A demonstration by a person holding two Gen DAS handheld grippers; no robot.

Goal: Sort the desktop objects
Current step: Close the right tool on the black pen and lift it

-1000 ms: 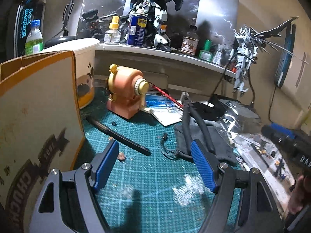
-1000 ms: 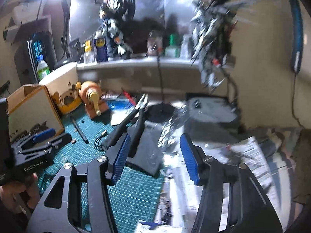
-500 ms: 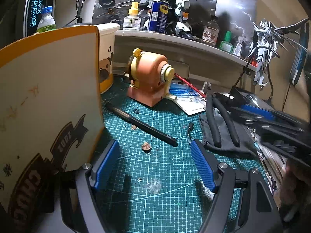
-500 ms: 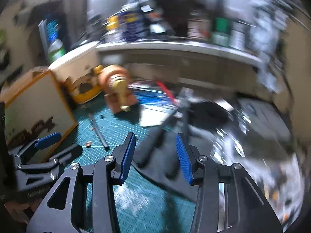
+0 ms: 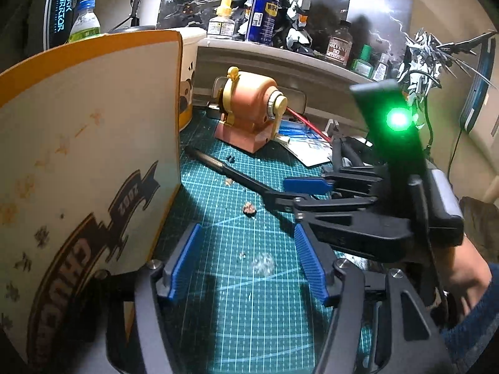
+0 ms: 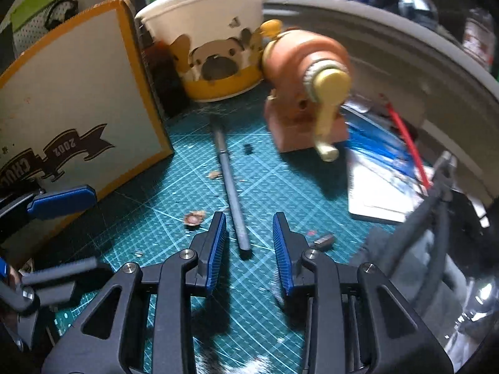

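While its jaws are closing, the right gripper [image 6: 249, 249] hangs tilted down over the green cutting mat [image 6: 174, 187], and the near end of a dark grey pen [image 6: 232, 193] lies on the mat between the blue pads [image 6: 218, 246], which do not yet press on it. The pen runs away from the gripper toward a white paper cup with a pug face [image 6: 212, 40] at the back. Just right of the pen's far half stands a salmon-pink pencil sharpener with a cream crank [image 6: 308, 84], its base on the mat. A cream box with an orange edge and a brown banner print [image 6: 71, 106] stands upright to the left, close beside the cup. Small wood shavings [image 6: 194, 218] lie on the mat near the left pad.

The left gripper [image 5: 249, 258] hovers low over bare mat beside that same box [image 5: 87, 162]; its jaws are also closing, still set well apart, with nothing between them. From its camera the right gripper [image 5: 282, 191] reaches in from the right, held by a hand in a blue sleeve [image 5: 467, 277], with its tips at the pen [image 5: 218, 165]. A pair of black-handled pliers [image 6: 433, 205] rests on dark cloth at the right of the table.
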